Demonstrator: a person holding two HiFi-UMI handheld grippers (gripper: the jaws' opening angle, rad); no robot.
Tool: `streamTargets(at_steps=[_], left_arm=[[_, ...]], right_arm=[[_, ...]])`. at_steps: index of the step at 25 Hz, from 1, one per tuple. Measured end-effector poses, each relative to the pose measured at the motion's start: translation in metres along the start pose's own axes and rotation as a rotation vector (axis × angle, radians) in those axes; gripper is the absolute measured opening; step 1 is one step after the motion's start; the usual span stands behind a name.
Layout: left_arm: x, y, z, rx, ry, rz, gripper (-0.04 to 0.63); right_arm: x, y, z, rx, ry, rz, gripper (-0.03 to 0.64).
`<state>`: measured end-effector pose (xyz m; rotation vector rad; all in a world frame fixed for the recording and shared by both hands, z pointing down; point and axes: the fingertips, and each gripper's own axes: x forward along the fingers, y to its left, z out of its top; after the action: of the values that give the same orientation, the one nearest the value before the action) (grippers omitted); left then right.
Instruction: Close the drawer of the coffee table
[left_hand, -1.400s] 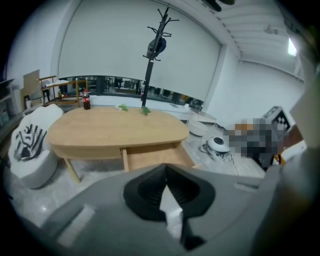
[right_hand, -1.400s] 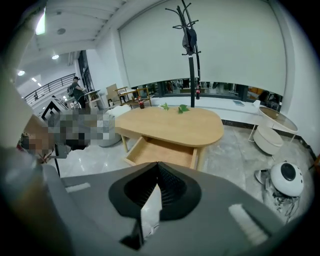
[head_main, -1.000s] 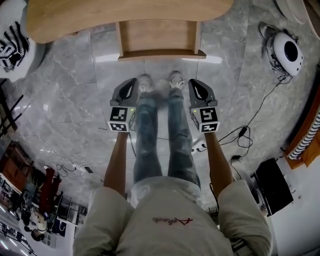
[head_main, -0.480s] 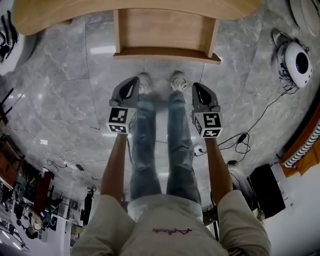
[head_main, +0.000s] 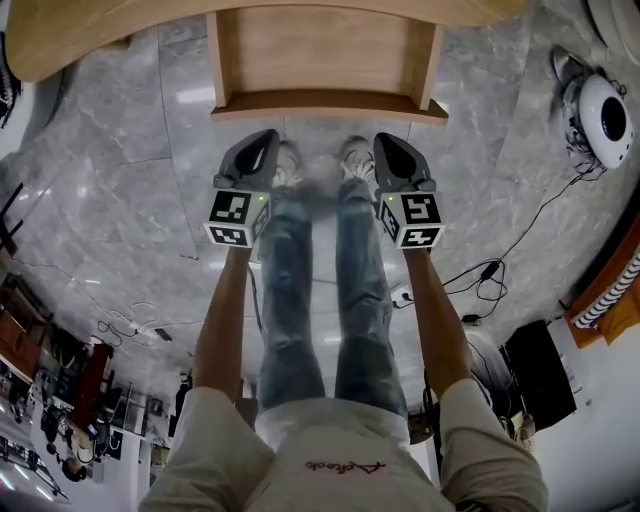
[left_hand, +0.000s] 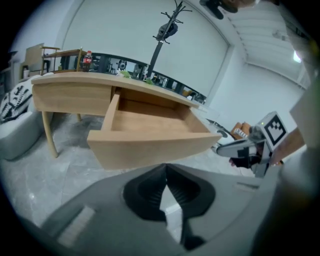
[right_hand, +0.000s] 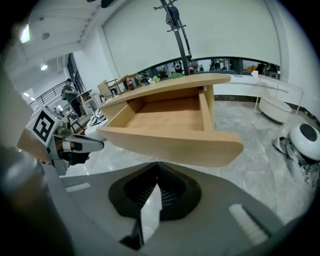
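Your left gripper (left_hand: 166, 171) has its jaws together, the ribbed pads meeting at the tips with nothing held between them. Your right gripper (right_hand: 157, 167) is the same: jaws closed on each other, holding nothing.

The drawer (head_main: 320, 58) stands pulled out from under the top of the coffee table (head_main: 85, 40), straight ahead of both pairs of jaws. In the head view a strip of grey floor (head_main: 130, 150) shows between the jaw tips and the drawer front (head_main: 330, 103), so neither gripper touches it. Your left jaws point at the left part of that front and your right jaws at the right part, with your shoes (head_main: 352, 158) between the two grippers.

Seen along the left jaws, the front panel runs across just above the tips. Seen along the right jaws, it also crosses just above them and reaches further to their right.
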<state>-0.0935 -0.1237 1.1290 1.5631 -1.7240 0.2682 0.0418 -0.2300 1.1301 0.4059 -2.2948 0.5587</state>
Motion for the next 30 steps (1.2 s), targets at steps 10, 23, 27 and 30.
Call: streamTargets(at_steps=[10,23,27,30], left_arm=[[0.014,0.023,0.02,-0.036,-0.038,0.035,0.0],[0.011,0.023,0.026,-0.068,-0.043,0.016,0.0],[0.009,0.027,0.037,-0.056,-0.061,0.018,0.0],[0.007,0.032,0.052,-0.055,-0.092,0.02,0.0]], right_arm=[[0.024,-0.012,0.022,0.025,-0.029,-0.004,0.004],[0.015,-0.005,0.032,0.052,-0.041,0.009,0.003],[0.015,-0.003,0.042,0.039,-0.062,0.014,0.003],[0.015,0.0,0.055,0.027,-0.09,0.017,0.003]])
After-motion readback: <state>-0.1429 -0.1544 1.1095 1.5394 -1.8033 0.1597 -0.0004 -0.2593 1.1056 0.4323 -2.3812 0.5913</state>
